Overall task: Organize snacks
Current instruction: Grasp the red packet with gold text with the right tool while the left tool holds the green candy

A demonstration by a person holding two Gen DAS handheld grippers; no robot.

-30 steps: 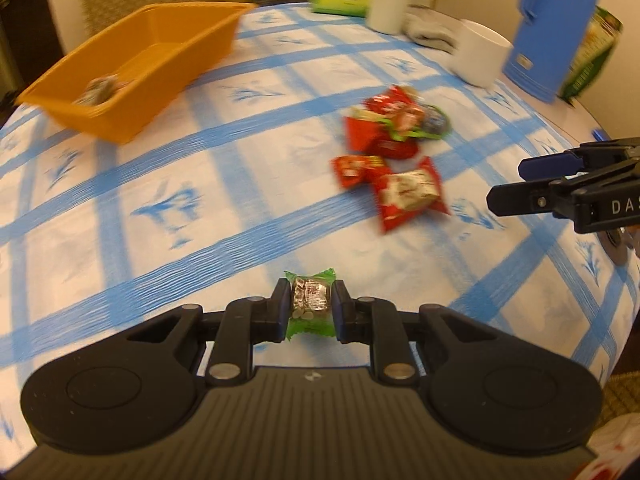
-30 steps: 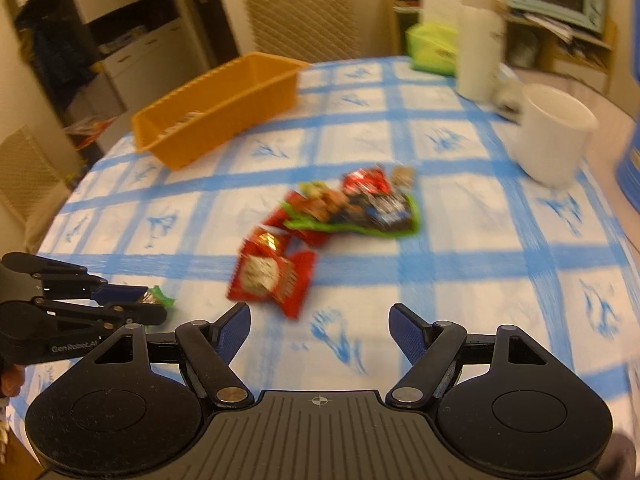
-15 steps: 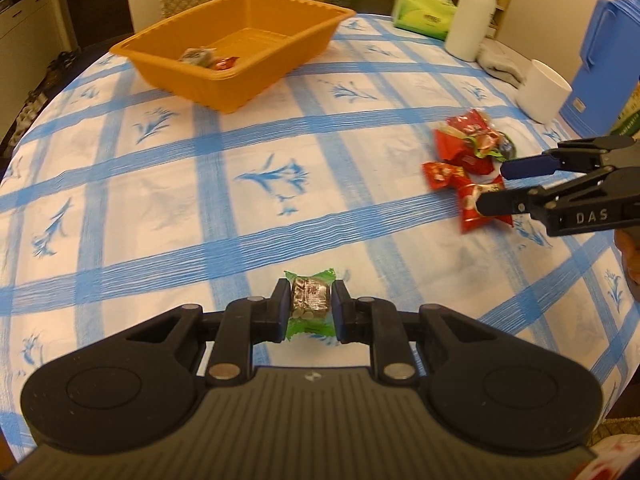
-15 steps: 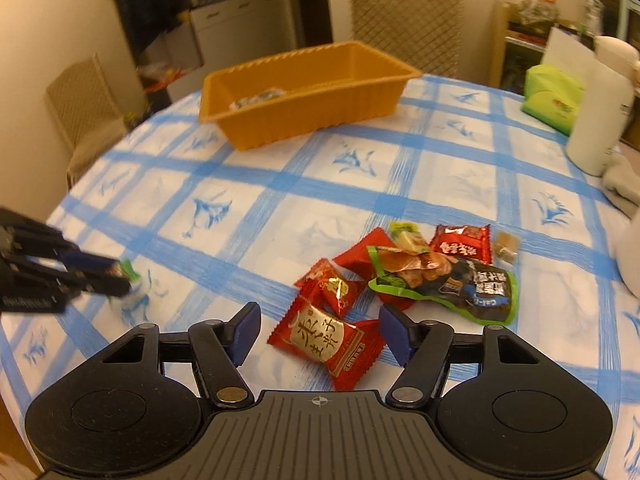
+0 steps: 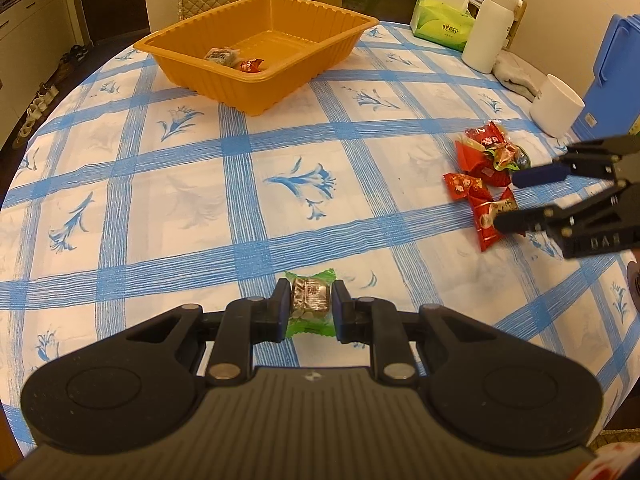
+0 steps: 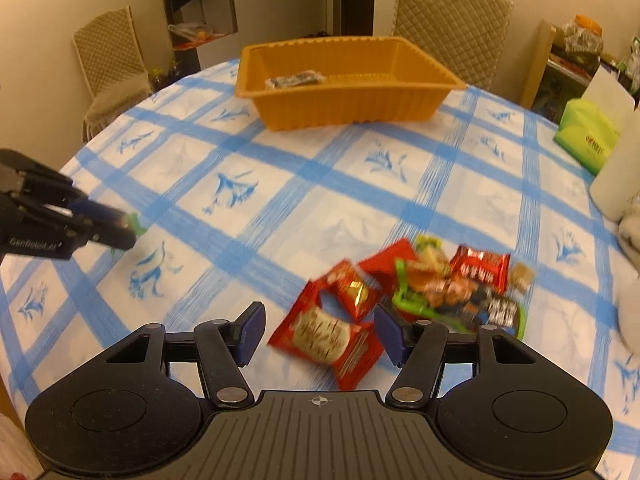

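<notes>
**Right jaws narrowing over red packet**

Since the earlier frame the right gripper point(image 6: 318, 334) jaws have been closing, now straddling the red snack packet point(image 6: 326, 334); contact probably not made, view blurred. Left gripper point(image 5: 311, 310) is clamped on the green-wrapped candy point(image 5: 311, 304) above open tablecloth point(image 5: 180, 184). Only the left view shows two snacks inside the orange tray point(image 5: 200, 76).

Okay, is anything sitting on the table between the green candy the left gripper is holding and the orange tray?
Nothing visible. Between the green candy clamped in the left gripper and the orange tray lies only bare tablecloth.
</notes>
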